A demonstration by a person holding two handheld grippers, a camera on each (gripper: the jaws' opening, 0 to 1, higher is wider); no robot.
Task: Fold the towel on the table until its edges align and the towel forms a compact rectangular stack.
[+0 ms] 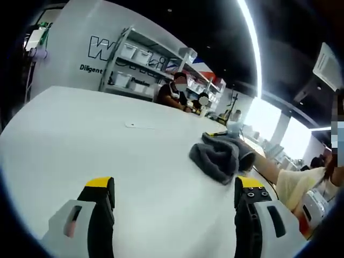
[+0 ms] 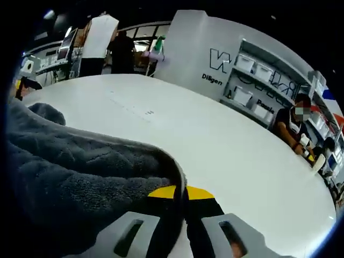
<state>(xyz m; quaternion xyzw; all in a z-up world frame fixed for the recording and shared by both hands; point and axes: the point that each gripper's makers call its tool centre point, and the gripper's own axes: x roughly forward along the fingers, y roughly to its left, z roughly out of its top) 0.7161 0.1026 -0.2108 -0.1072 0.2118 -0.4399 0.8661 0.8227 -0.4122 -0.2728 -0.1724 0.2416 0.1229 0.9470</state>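
Left gripper view: towel (image 1: 223, 155) is a dark grey crumpled heap on the white table (image 1: 80, 140), ahead and to the right of the left gripper (image 1: 174, 199), well apart from it. Left gripper jaws spread wide, yellow tips over bare tabletop, nothing between them, not touching the towel. Right gripper view: the towel (image 2: 70, 183) bulks up close on the left side, a thick rolled edge curving down into the right gripper (image 2: 180, 201). Right gripper jaws pressed together on that edge, pinching the fabric between the yellow tips; rest of the towel lies bunched to the left on the table (image 2: 231, 150). Far side in both views: shelving with white bins (image 1: 134, 67) against a grey wall, a seated person (image 2: 290, 126) at the table's far edge. A person's arm in a pale yellow sleeve (image 1: 298, 185) shows at right in the left gripper view.
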